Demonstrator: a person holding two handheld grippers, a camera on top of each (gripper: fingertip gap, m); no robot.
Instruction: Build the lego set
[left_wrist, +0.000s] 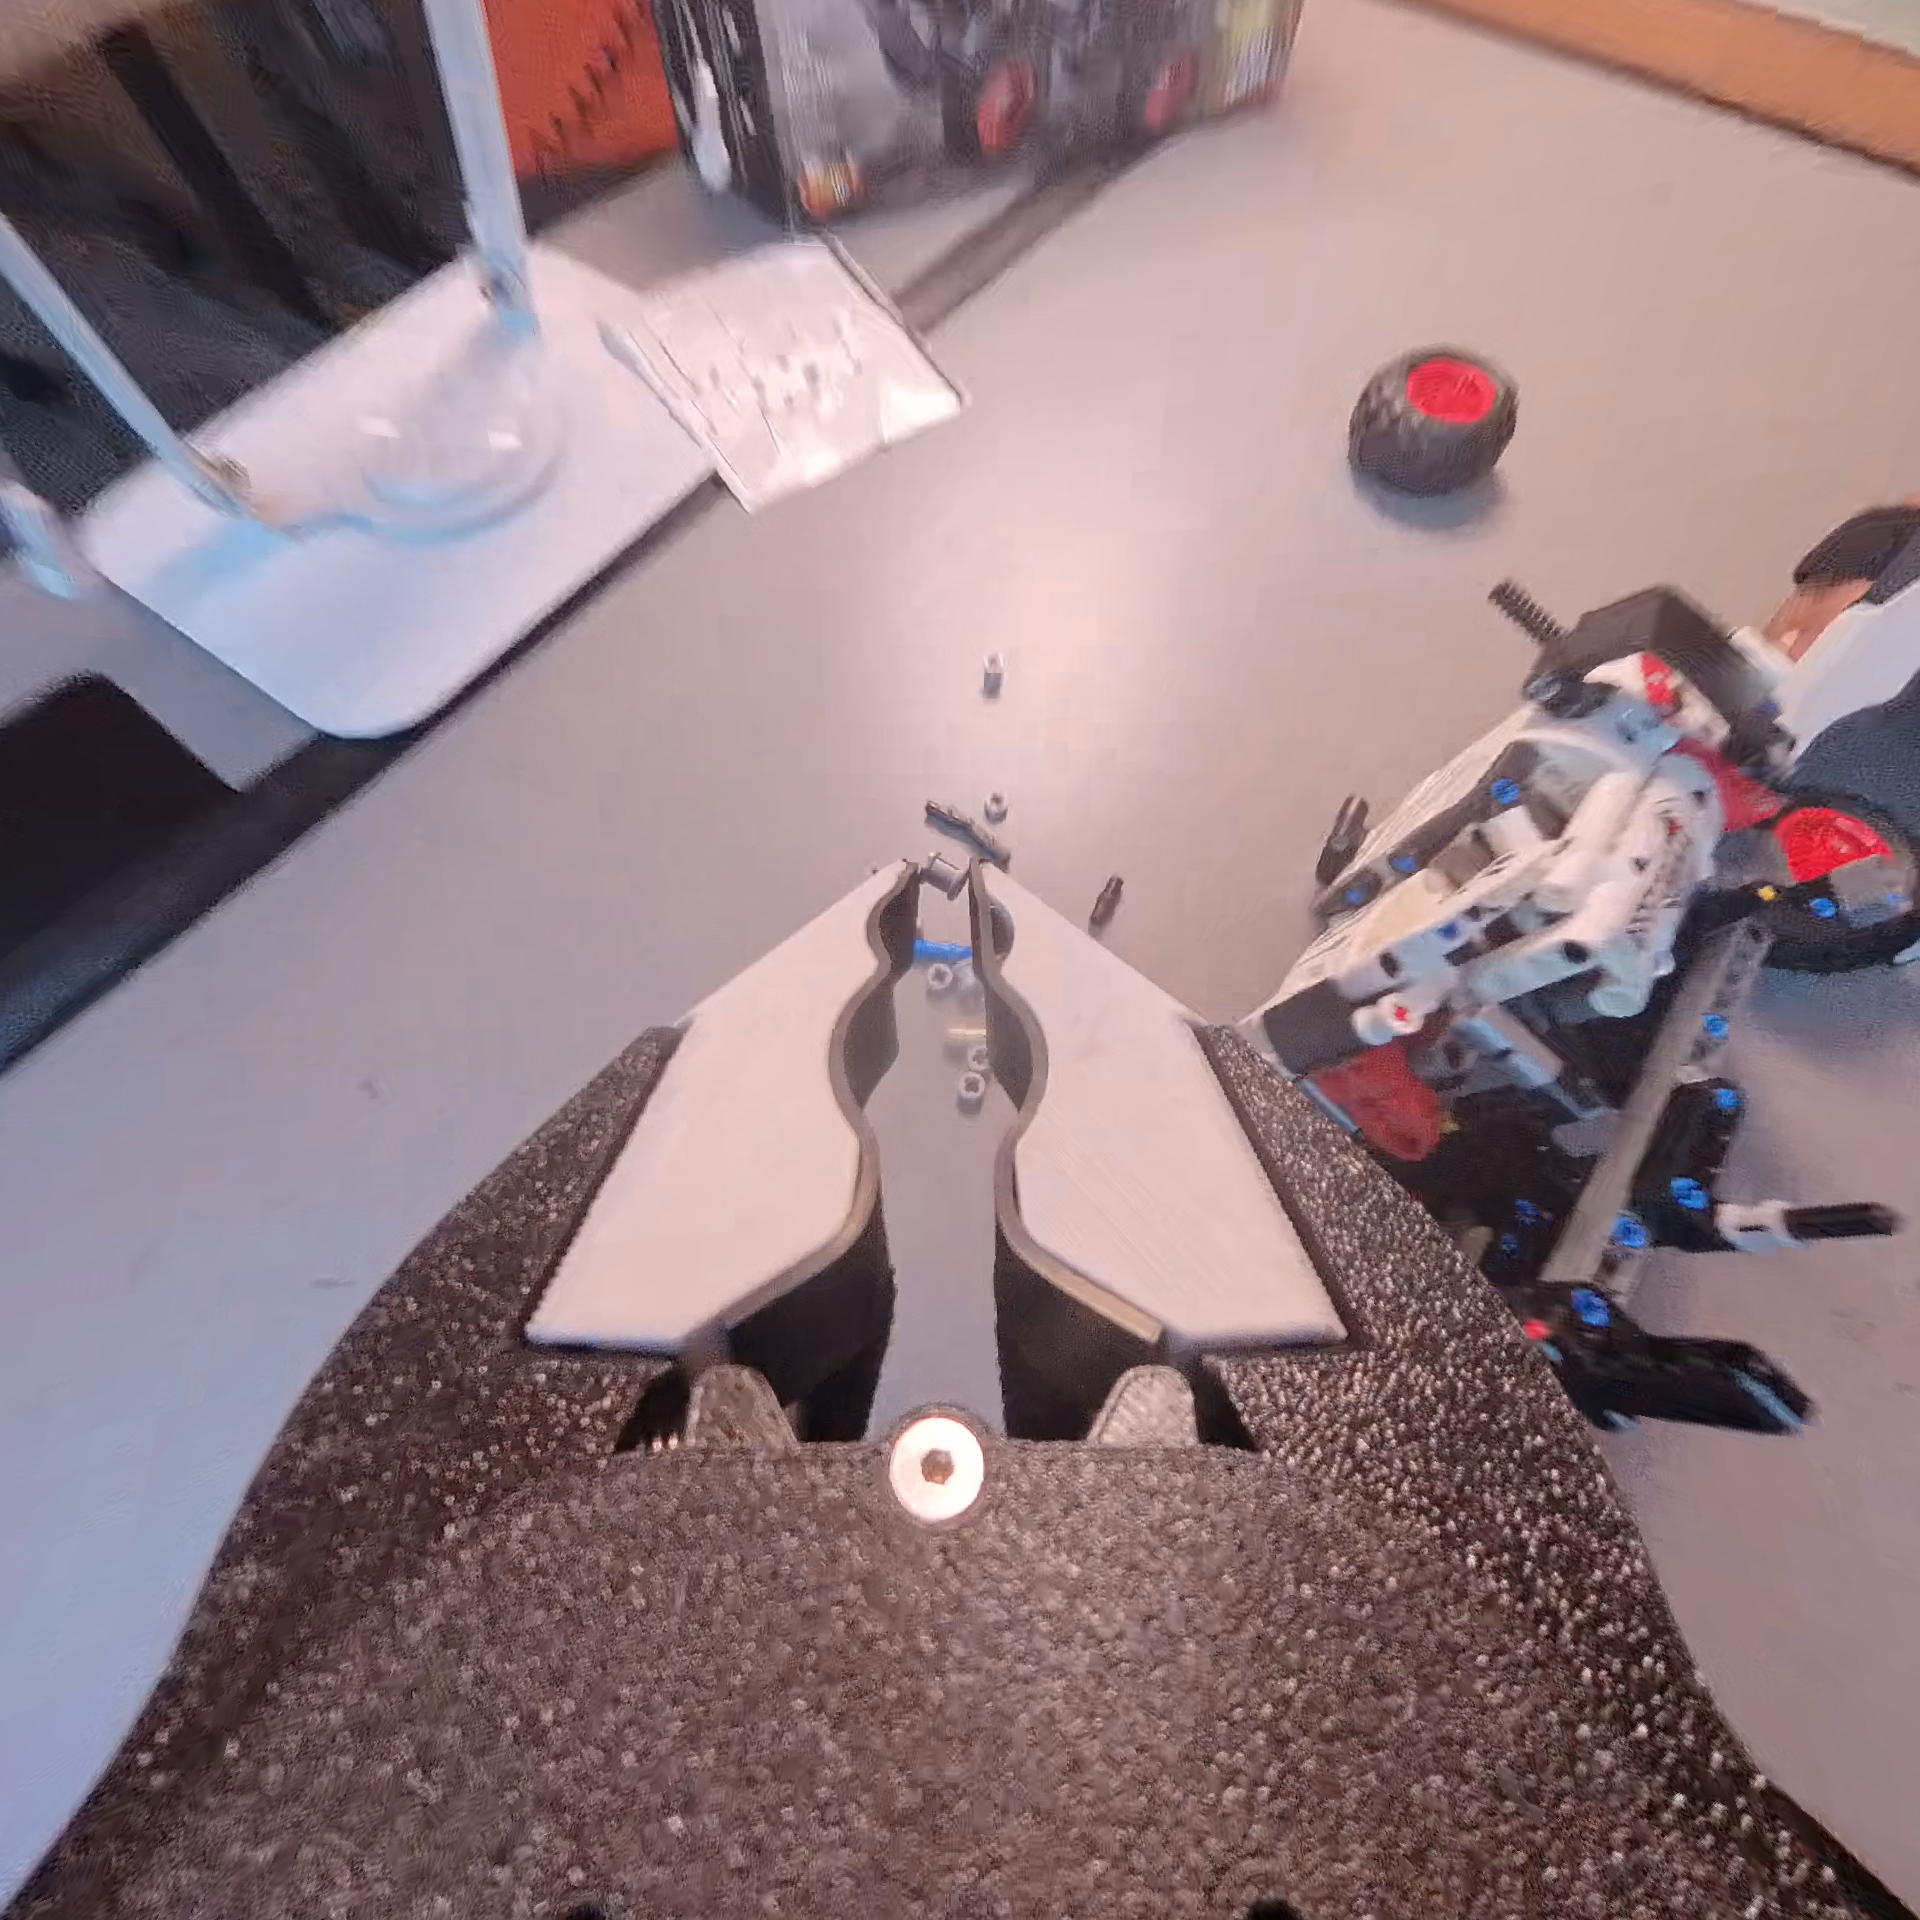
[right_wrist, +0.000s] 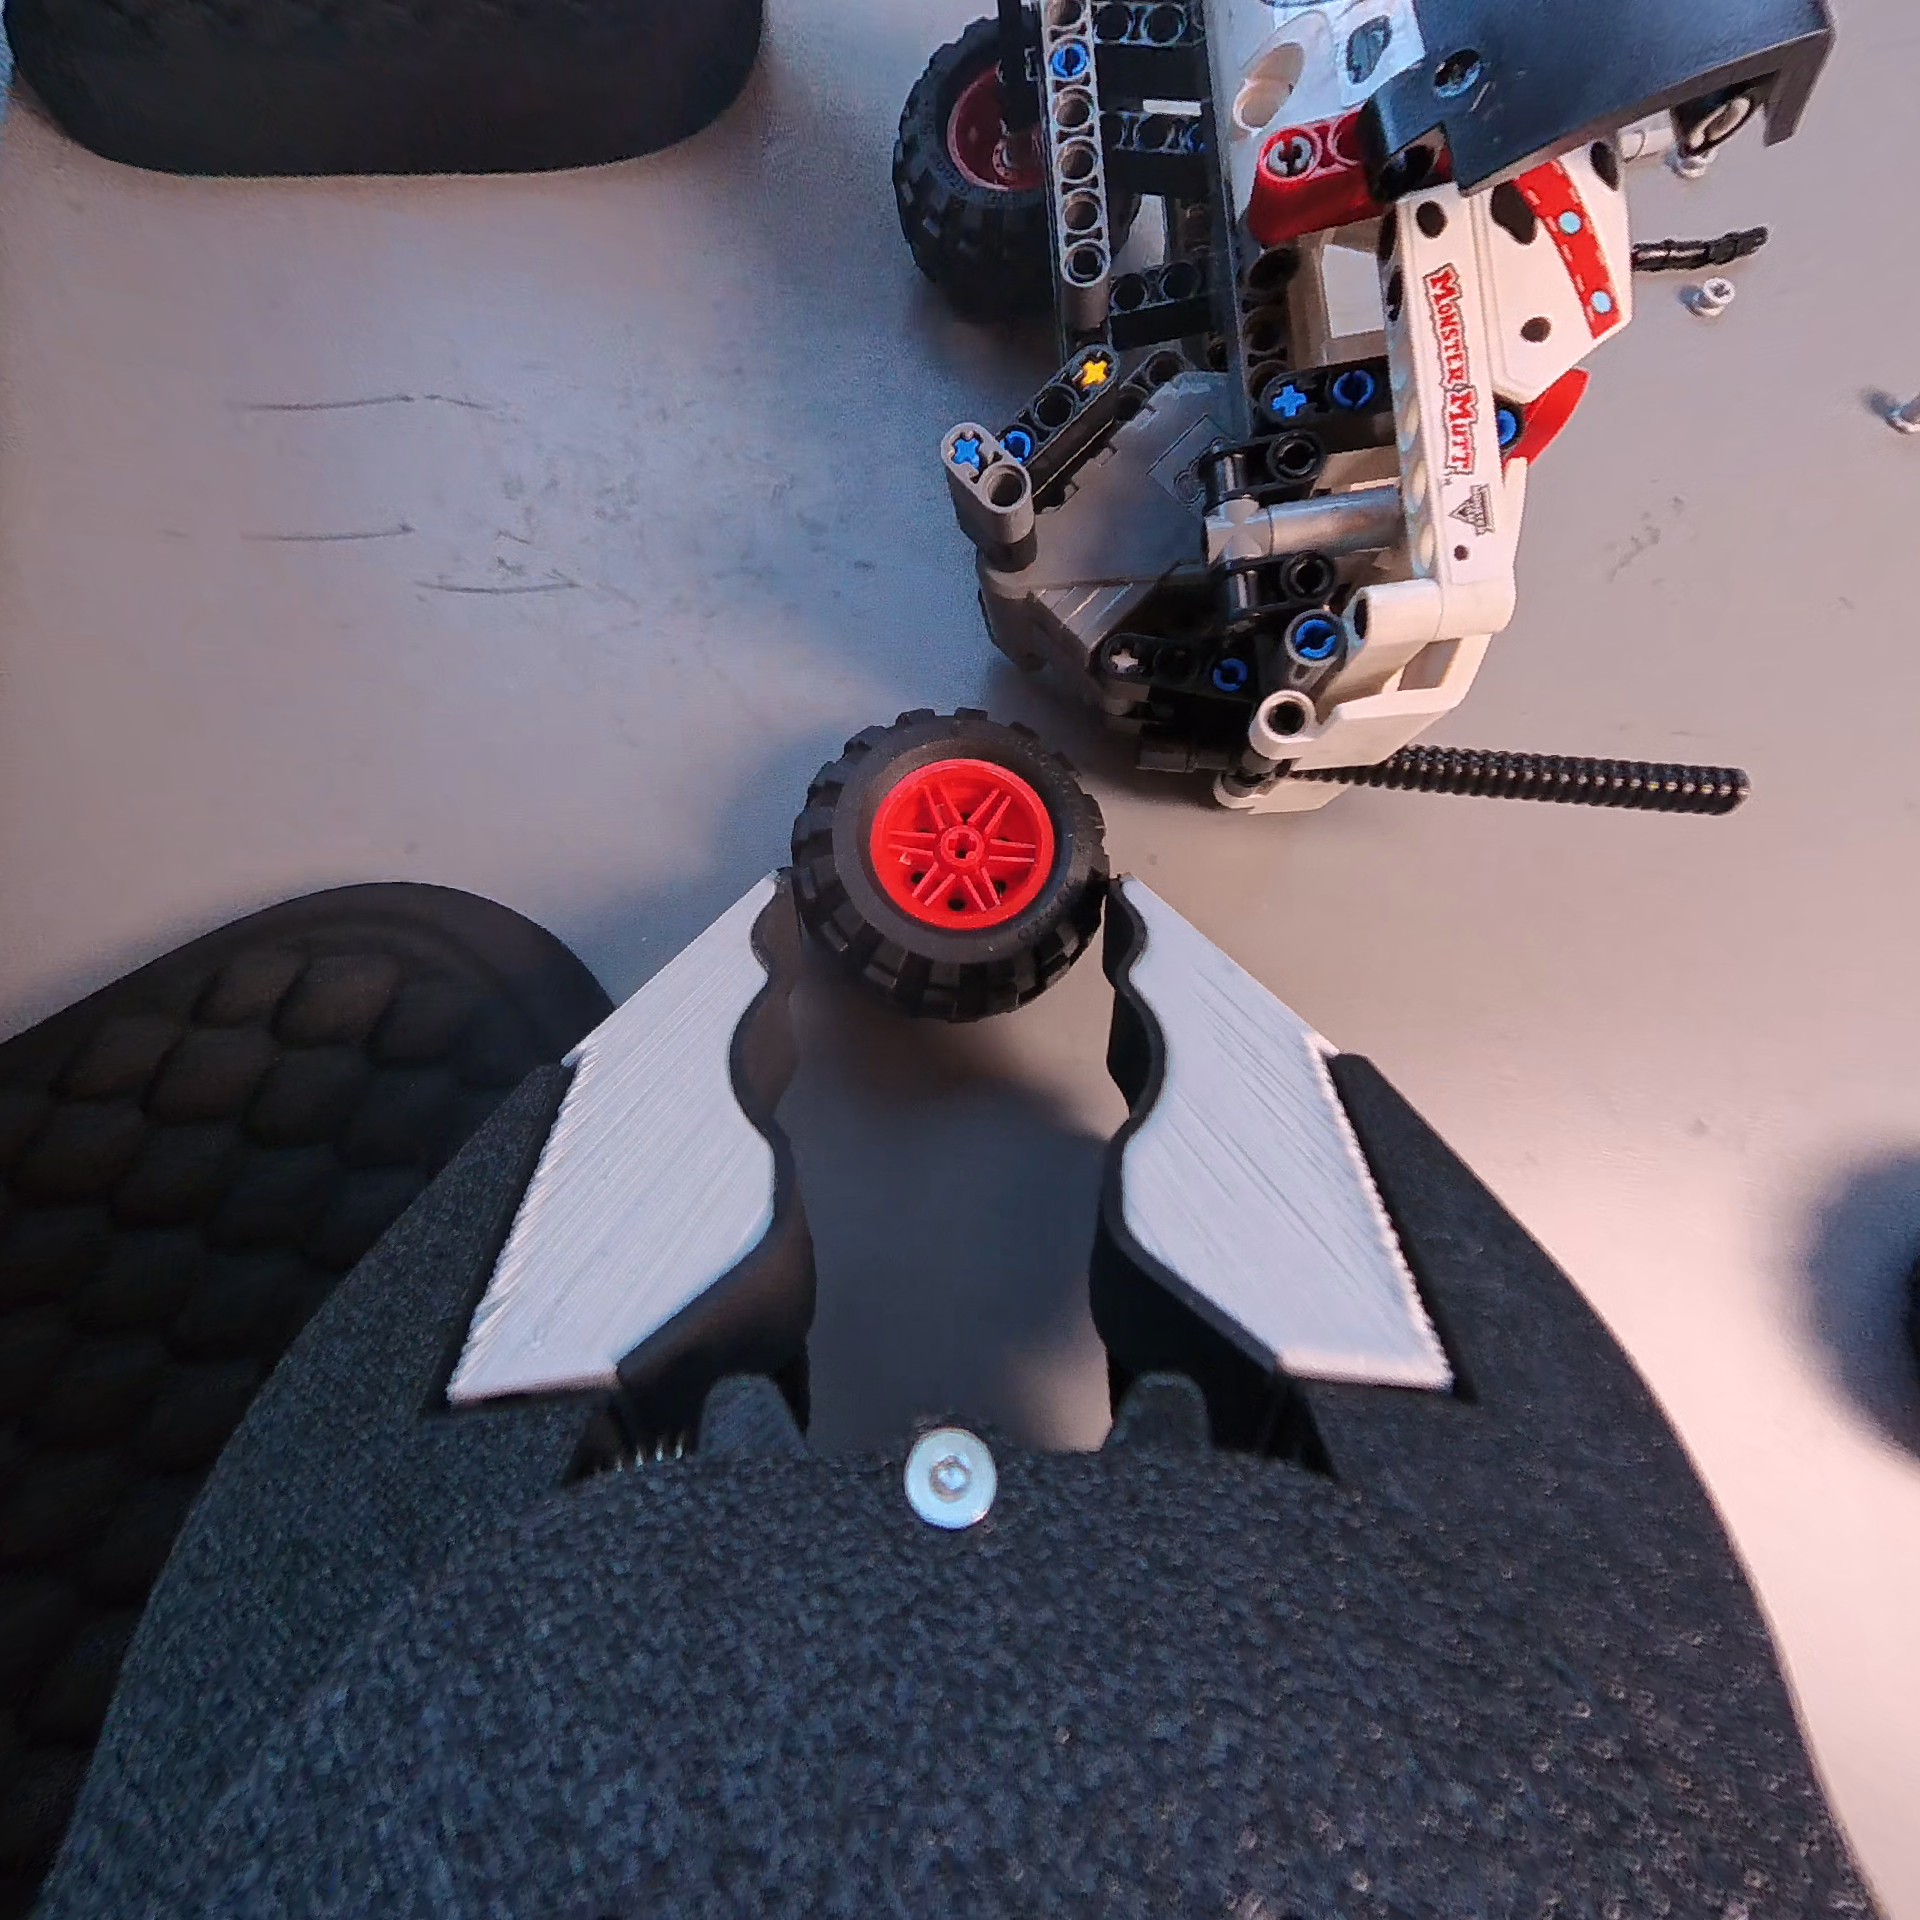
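Observation:
A part-built white, black and red lego truck lies on its side on the grey table; it also shows in the right wrist view. A loose black wheel with a red rim sits between the fingertips of my open right gripper. In the left wrist view the same wheel lies alone on the table, so the gripper is above it. My left gripper is shut on a small grey piece above several small loose parts. One truck wheel is fitted.
An instruction booklet, a white stand base and the set's box stand at the back left. A black spring-like rod sticks out of the truck. A black padded mat lies to the left of the right gripper. Left tips to right tips: about 25 cm.

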